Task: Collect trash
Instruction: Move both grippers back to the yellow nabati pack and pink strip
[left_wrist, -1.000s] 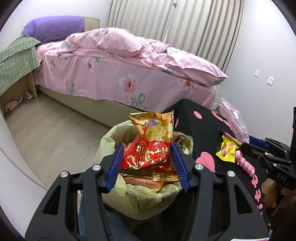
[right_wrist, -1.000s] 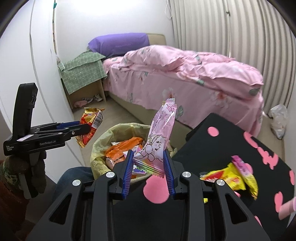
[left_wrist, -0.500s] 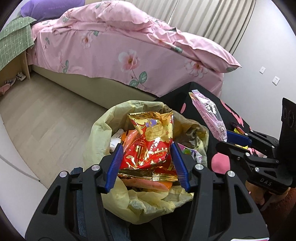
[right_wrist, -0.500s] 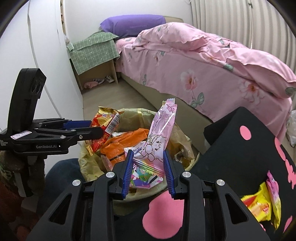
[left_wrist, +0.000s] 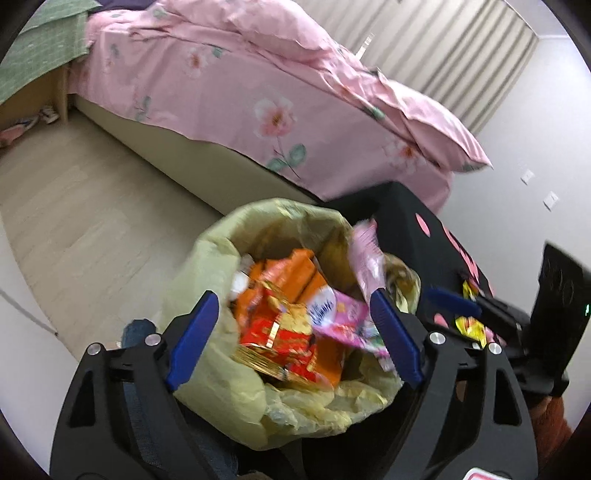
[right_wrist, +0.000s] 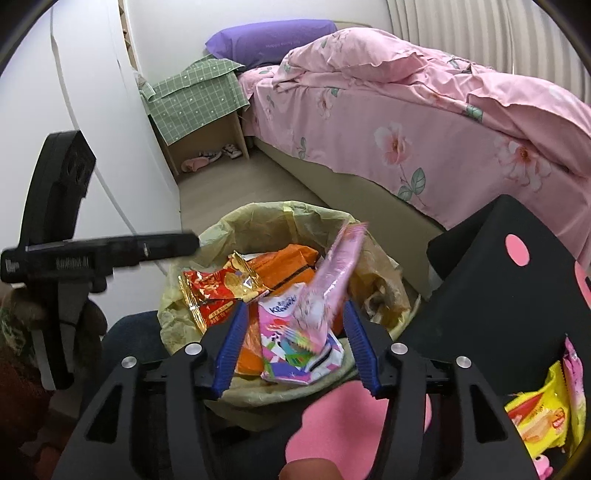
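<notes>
A bin lined with a yellow bag (left_wrist: 207, 258) (right_wrist: 258, 214) holds several snack wrappers. My left gripper (left_wrist: 293, 306) hangs over it, its jaws opening wide. The red-and-gold packet (left_wrist: 284, 332) (right_wrist: 218, 284) lies loose on the pile below, touching neither pad. My right gripper (right_wrist: 295, 315) is over the bin's near rim with its jaws opening too. The pink packet (right_wrist: 332, 280) (left_wrist: 364, 254) is blurred and tilted between them, free of both pads. In the other wrist view each gripper shows from the side: right (left_wrist: 454, 302), left (right_wrist: 110, 251).
A black table with pink spots (right_wrist: 517, 295) stands right of the bin, with a yellow packet (right_wrist: 535, 421) and a pink one on it. Behind are a bed with a pink floral cover (right_wrist: 406, 110), a bedside shelf under green cloth (right_wrist: 199, 99) and wooden floor (left_wrist: 92, 221).
Both grippers came down over the bin and opened. The red-and-gold packet dropped from the left one onto the pile. The pink packet has come loose from the right one.
</notes>
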